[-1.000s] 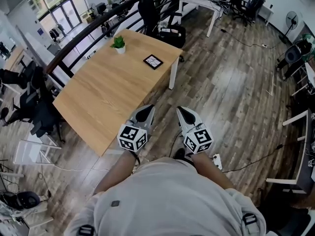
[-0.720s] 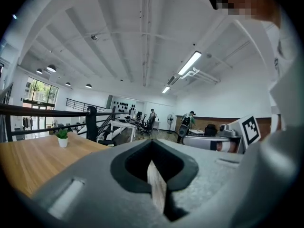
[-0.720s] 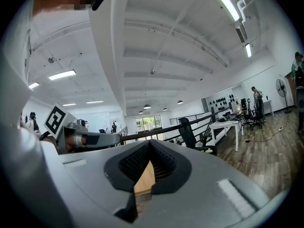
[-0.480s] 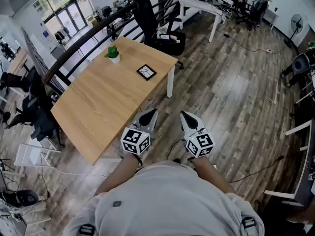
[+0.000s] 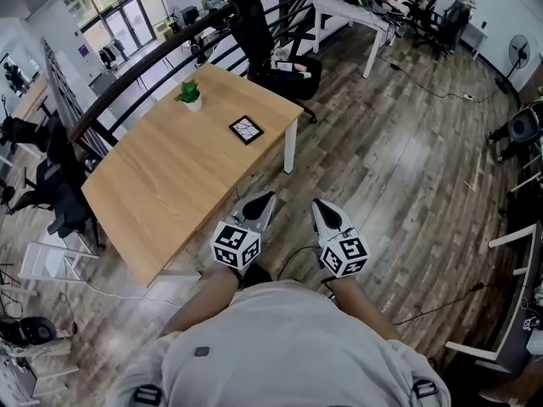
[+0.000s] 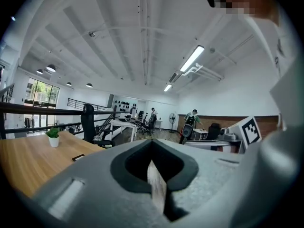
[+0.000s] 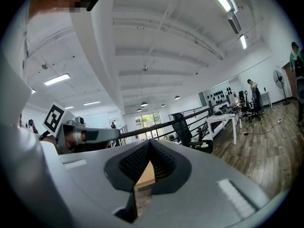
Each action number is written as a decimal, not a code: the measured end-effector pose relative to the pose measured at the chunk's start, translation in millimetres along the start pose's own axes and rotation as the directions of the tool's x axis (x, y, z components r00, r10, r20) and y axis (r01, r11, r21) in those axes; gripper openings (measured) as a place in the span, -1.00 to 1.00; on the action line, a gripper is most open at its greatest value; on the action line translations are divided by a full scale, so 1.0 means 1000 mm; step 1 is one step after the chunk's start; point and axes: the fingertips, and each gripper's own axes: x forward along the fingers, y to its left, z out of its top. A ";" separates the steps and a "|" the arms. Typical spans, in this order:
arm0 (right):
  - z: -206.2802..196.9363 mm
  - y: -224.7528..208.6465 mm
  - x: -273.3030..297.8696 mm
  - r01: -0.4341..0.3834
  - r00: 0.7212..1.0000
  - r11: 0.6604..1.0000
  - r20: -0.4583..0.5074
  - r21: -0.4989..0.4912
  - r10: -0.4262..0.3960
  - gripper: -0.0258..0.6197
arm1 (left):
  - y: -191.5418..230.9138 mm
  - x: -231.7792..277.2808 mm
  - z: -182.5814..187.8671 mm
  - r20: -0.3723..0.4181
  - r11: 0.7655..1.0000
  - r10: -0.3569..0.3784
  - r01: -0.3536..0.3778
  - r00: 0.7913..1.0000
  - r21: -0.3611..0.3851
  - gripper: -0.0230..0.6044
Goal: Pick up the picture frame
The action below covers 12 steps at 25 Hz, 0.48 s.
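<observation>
Lying flat toward the far end of the wooden counter (image 5: 153, 185), the picture frame (image 5: 246, 129) is seen near a small potted plant (image 5: 189, 93). The left gripper (image 5: 265, 199) and right gripper (image 5: 322, 206) are held side by side over the floor (image 5: 382, 159), well apart from the frame, with both sets of jaws pressed together and nothing gripped.

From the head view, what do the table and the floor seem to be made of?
Table: light wood or laminate, matte, with fine straight grain. Floor: dark grey-brown planks, wood or vinyl, slightly glossy, as pale light reflects on it.
</observation>
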 end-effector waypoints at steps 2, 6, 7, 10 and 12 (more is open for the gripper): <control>0.000 -0.005 0.009 -0.007 1.000 1.000 -0.008 0.002 0.007 -0.89 | 0.009 0.007 0.000 0.000 1.000 0.011 -0.011 1.000 -0.013 -0.92; 0.001 -0.015 0.035 -0.011 1.000 1.000 -0.018 0.001 0.011 -0.89 | 0.033 0.024 -0.002 -0.007 0.999 0.018 -0.018 1.000 -0.034 -0.92; 0.002 -0.018 0.043 -0.008 1.000 1.000 -0.021 0.002 0.008 -0.89 | 0.040 0.028 -0.001 -0.009 0.999 0.016 -0.016 1.000 -0.042 -0.92; 0.005 -0.021 0.070 -0.009 0.999 1.000 -0.034 0.000 0.009 -0.89 | 0.066 0.041 0.006 -0.002 0.998 0.012 -0.012 1.000 -0.057 -0.92; 0.007 -0.024 0.092 -0.011 0.999 1.000 -0.040 -0.006 0.011 -0.89 | 0.087 0.050 0.011 0.005 0.998 0.012 -0.012 1.000 -0.059 -0.92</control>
